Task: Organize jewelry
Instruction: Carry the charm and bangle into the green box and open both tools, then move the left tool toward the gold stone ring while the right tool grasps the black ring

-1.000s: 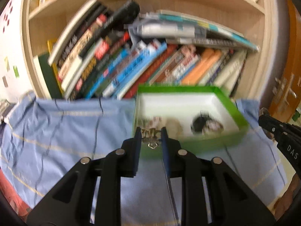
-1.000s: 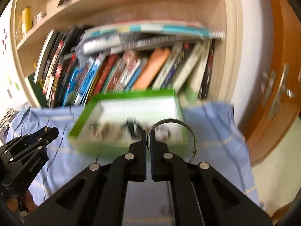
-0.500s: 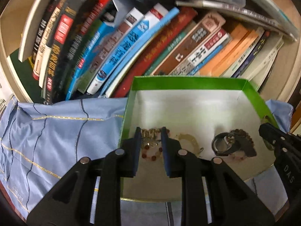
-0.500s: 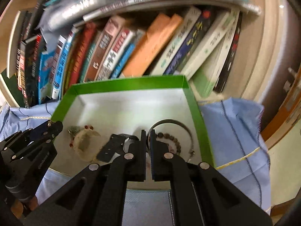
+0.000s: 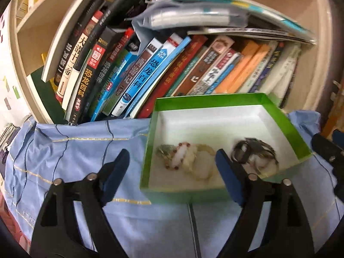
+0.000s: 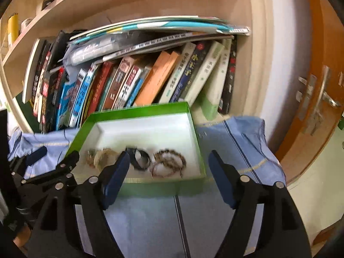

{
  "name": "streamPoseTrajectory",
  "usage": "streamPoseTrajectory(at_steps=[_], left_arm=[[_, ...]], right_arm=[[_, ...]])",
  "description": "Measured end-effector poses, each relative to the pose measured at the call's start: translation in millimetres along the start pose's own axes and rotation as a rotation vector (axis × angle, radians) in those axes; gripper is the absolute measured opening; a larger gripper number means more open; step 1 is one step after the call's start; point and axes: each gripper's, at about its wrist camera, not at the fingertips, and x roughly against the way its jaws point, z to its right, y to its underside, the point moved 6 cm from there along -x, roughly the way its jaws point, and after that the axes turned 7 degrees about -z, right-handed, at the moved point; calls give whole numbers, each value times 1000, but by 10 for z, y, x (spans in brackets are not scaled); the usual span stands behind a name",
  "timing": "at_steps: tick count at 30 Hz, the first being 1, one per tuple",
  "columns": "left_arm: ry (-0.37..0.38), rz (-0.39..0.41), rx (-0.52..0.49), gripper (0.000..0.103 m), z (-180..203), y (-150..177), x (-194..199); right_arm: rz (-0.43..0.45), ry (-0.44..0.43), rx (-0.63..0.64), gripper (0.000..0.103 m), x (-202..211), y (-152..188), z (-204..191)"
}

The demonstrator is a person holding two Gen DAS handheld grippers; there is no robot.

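A green box with a white inside (image 5: pixel 286 120) (image 6: pixel 194 129) sits on a blue cloth. In it lie a pale bracelet with red beads (image 5: pixel 182 157), a dark ring-shaped piece (image 6: pixel 139 158) and beaded bracelets with a thin metal bangle (image 6: pixel 169 164) (image 5: pixel 258 152). My left gripper (image 5: pixel 172 163) is open and empty, held back from the box's front left. My right gripper (image 6: pixel 168 163) is open and empty, just before the box's front wall. The left gripper also shows in the right wrist view (image 6: pixel 53 161).
A blue cloth (image 5: pixel 75 150) (image 6: pixel 240 150) covers the surface. A wooden bookshelf with leaning books (image 5: pixel 150 68) (image 6: pixel 150 79) stands right behind the box. A wooden door with a metal handle (image 6: pixel 322 94) is at the right.
Both grippers have opened and pulled back from the box. The red-beaded bracelet from the left gripper and the metal bangle from the right gripper now lie in the box.
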Motion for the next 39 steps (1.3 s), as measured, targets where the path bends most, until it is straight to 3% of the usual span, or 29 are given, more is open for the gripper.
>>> streamPoseTrajectory(at_steps=[4,7,11,19,20,25,27,35,36,37,39], left_arm=[[28,-8,-8,92,1,425,243],[48,-75,-49,92,35,851,266],[12,-155,-97,92,86,1232,188],[55,-185,-90,92,117,1585,328],[61,-194,-93,92,118,1626,331],[75,-226,-88,92,99,1743,315],[75,-225,-84,92,87,1738,320],[84,-230,-70,92,71,1755,334],[88,-232,-69,92,67,1763,343],[89,-232,-69,92,63,1767,354],[96,-231,-68,92,59,1780,375]], right_arm=[[-51,14,14,75,62,457,151],[-143,38,31,75,-46,856,232],[-243,47,26,74,-190,1223,198],[-249,76,56,73,-247,1394,4],[-251,79,64,70,-261,1401,-12],[-250,50,85,25,-251,1393,-89],[-252,42,90,21,-239,1407,-114],[-260,-8,123,21,-185,1473,-256],[-264,-13,118,26,-167,1475,-243],[-267,-19,112,37,-150,1477,-231],[-248,-21,94,51,-71,1453,-174]])
